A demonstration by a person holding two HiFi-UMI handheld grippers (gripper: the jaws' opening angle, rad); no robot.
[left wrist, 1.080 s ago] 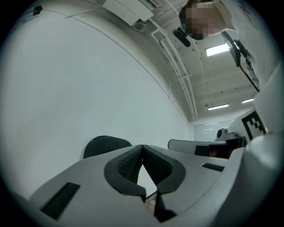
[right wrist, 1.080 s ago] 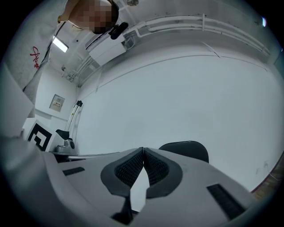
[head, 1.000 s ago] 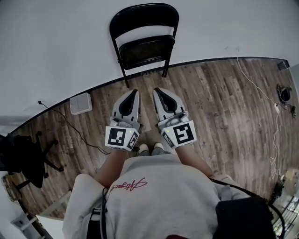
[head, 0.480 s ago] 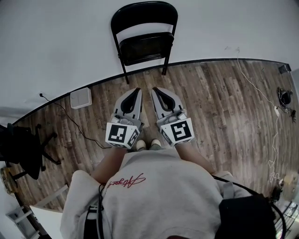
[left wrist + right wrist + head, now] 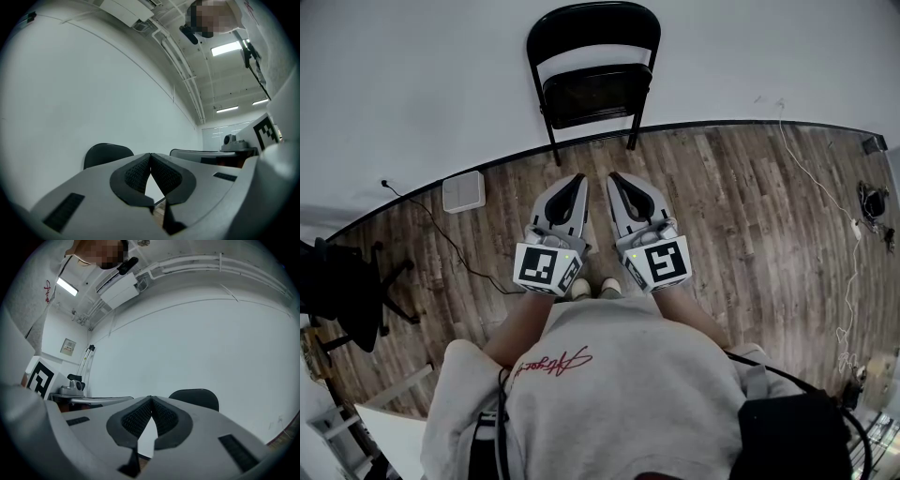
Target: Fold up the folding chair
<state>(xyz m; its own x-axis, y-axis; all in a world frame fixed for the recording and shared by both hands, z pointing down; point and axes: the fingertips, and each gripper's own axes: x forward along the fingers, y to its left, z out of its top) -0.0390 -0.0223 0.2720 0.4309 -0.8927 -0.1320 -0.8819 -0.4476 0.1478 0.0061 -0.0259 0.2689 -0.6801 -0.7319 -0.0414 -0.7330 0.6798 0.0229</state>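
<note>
One black folding chair (image 5: 592, 84). Two pairs of tongs, the left tongs (image 5: 574, 180) and the right tongs (image 5: 615, 178). Each bears one marker cube, so two cubes in all: the left cube (image 5: 546, 267) and the right cube (image 5: 661, 262). Two shoes show between them, the left shoe (image 5: 580, 288) and the right shoe (image 5: 610, 286). On the floor there is one white box (image 5: 463, 191), one black office chair (image 5: 342, 305) and two cables — a black cable (image 5: 450, 251) and a white cable (image 5: 817, 178). Overhead, three ceiling light strips (image 5: 227, 48) and one air conditioner (image 5: 119, 289). One framed notice (image 5: 68, 347) is on the wall.
</note>
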